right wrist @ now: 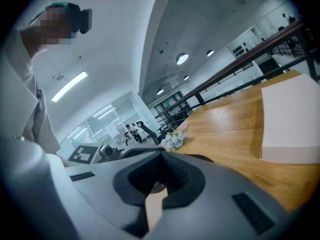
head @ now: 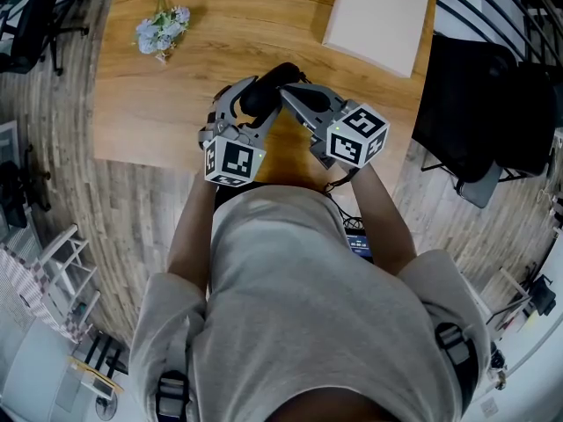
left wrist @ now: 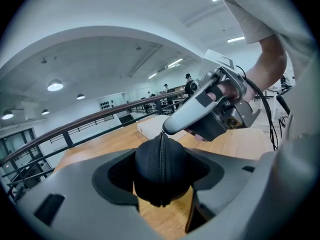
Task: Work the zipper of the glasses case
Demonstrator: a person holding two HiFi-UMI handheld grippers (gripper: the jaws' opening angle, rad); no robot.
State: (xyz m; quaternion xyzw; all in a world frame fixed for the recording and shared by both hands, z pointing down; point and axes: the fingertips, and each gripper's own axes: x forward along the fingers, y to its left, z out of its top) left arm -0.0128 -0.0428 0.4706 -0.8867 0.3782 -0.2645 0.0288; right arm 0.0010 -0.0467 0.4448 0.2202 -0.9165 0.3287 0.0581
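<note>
Left gripper view: your left gripper (left wrist: 160,174) has its jaws closed on the black glasses case (left wrist: 147,166), with one pad pressed against each side. The zipper (left wrist: 161,156) runs up the middle of the case, facing the camera. Its teeth meet along the whole length that shows.

The tip of your right gripper (left wrist: 169,128) touches the case at the zipper's top end. Your right hand (left wrist: 226,91) is wrapped round that gripper's body.

Right gripper view: those jaws are drawn together at the tips, with only a thin slit open behind them. Whether they pinch the zipper pull is too small to tell. The dark curve of the case shows just past the tips.

Head view: you hold both grippers close together, tips meeting at the case. The case is held clear of the wooden surface (head: 167,112), above the middle of the surface and nearer its near edge than its far edge.

Other items noted:
- A small bunch of pale blue flowers (head: 163,32) lies near the far left corner.
- A flat white box (head: 378,16) lies at the far right corner.
- Both are well apart from the grippers and from each other.
</note>
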